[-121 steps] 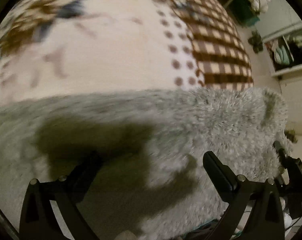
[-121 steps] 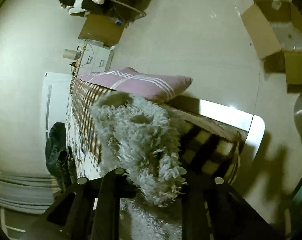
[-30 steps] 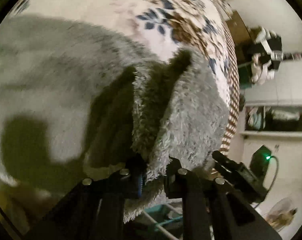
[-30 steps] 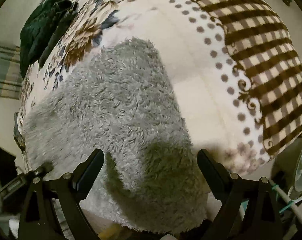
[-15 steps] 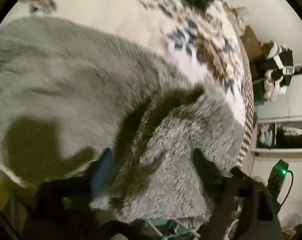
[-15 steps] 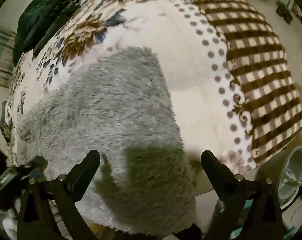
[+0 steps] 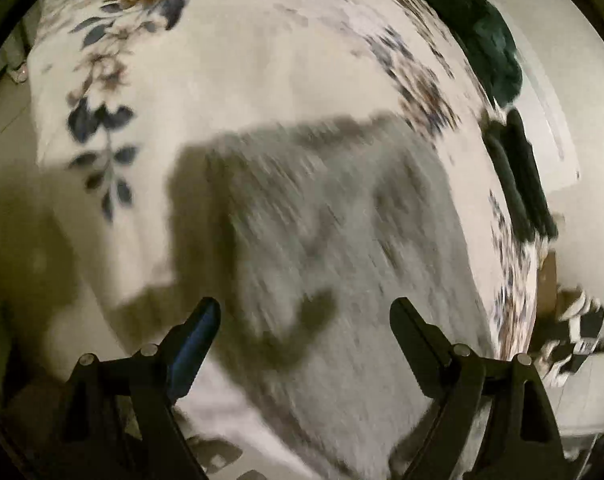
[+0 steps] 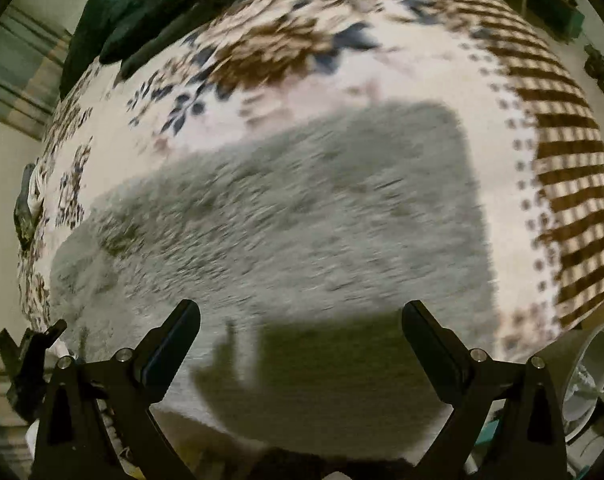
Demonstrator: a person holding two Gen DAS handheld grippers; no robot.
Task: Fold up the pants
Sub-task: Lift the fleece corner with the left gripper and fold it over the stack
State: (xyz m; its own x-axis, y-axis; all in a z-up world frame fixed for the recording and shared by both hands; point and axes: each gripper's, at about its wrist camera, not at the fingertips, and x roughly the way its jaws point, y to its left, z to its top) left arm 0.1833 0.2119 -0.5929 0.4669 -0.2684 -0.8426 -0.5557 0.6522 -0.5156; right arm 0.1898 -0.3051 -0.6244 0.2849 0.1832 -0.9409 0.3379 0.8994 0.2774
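Filling both fisheye views: a bed under a cream floral cover with a brown checked border running down the right edge of the right wrist view. Lying flat across the middle of that cover: fluffy grey pants, already doubled into a broad block, centre frame in both views and blurred by motion. Resting at the upper left of the right wrist view, well apart from the pants: a dark green garment. Hovering at the bottom of each frame above the fleece: left gripper and right gripper, each spread wide and gripping nothing, the left jaws having just been opening, with only pile showing in the gap.

Judging the risks: thick, springy fleece probably pushing the fold back open once let go; layers sliding out of line if only the top ply gets pinched next; near edge, sitting close to the bed's lower edge, possibly slipping off if dragged that way.
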